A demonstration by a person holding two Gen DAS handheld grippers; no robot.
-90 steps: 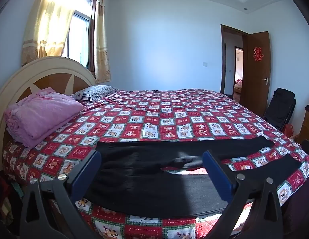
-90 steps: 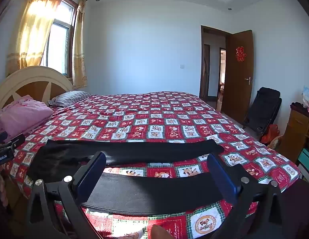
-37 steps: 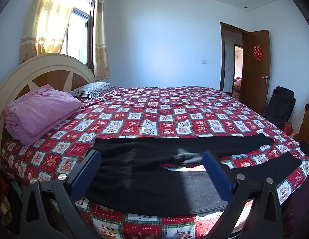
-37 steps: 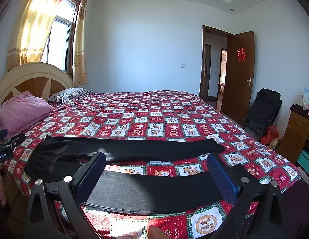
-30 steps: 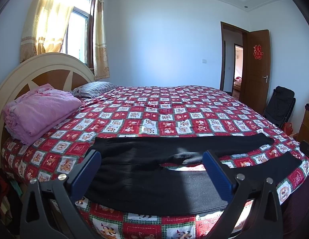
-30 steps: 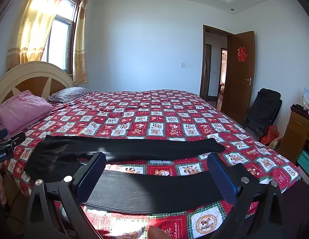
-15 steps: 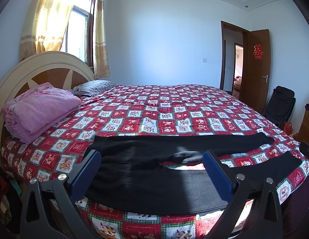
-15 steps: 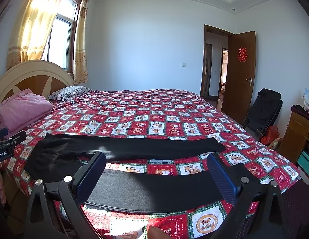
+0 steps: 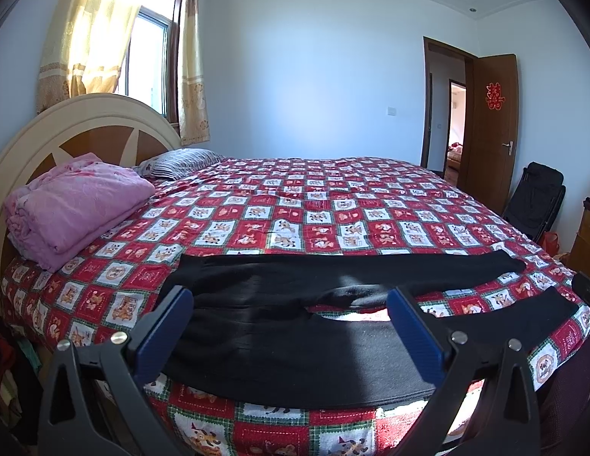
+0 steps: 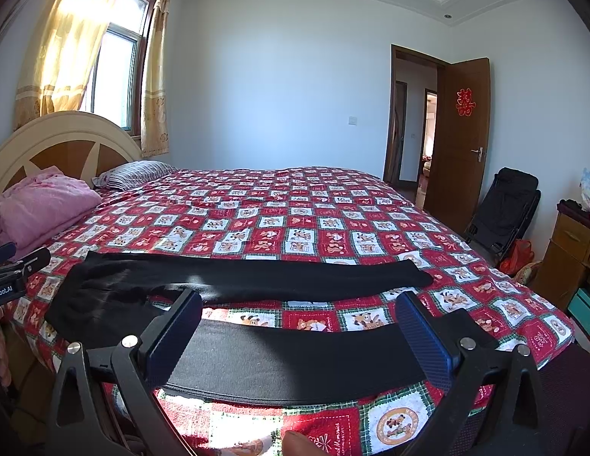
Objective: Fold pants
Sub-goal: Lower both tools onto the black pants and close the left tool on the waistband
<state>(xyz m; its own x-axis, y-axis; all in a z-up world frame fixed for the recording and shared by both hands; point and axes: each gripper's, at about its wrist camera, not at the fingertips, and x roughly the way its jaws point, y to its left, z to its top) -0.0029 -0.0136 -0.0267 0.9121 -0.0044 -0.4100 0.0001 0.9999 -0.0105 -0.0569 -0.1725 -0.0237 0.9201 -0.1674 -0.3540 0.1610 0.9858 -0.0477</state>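
Left wrist: pants (image 9: pixel 287 326) lie flat along the bed (image 9: pixel 295 209) edge; left gripper (image 9: pixel 287 326) and right gripper (image 10: pixel 298 338) both gape wide, holding nothing

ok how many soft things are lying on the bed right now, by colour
black: 1, the pants, spread flat near the front edge
pink: 1, a folded blanket by the headboard
striped: 1, a pillow behind the blanket
total: 3, all on the red patterned bedspread
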